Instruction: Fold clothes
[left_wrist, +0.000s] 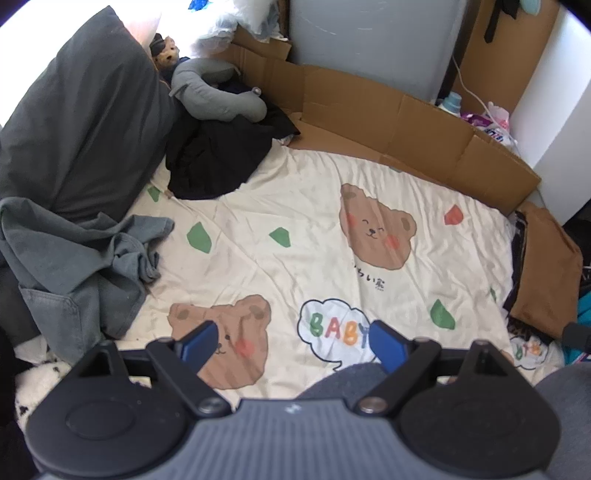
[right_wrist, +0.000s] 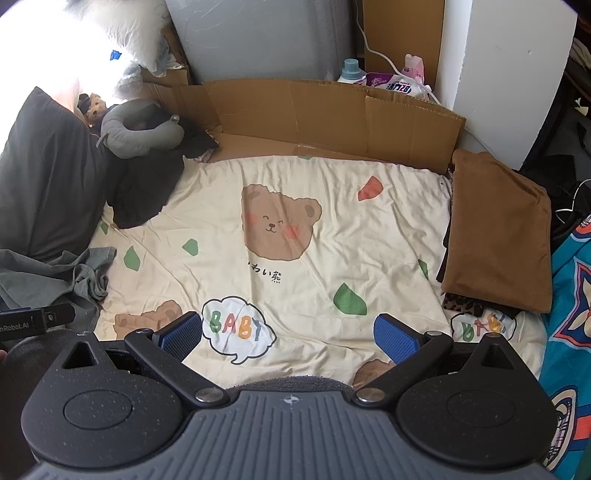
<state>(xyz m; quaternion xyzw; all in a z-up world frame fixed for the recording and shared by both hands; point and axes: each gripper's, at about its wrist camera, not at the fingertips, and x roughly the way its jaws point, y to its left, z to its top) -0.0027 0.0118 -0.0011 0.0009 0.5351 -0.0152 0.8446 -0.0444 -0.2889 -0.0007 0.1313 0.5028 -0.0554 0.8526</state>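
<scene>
We hold both grippers, left (left_wrist: 291, 341) and right (right_wrist: 288, 334), agape and empty; brown garment (right_wrist: 498, 236) folded, grey shirt (left_wrist: 74, 254) remains.

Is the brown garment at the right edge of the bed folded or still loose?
Folded: the brown garment lies as a flat, neat rectangle with straight edges.

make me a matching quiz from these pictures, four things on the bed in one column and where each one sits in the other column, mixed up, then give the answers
Things:
1. Grey shirt
2. Brown garment
3. Neck pillow
4. Cardboard

Places:
A. Folded at the right edge of the sheet
B. Standing along the far side
C. Crumpled at the left edge of the sheet
D. Far left corner, beside a toy bear

Pairs: 1-C, 2-A, 3-D, 4-B
</scene>
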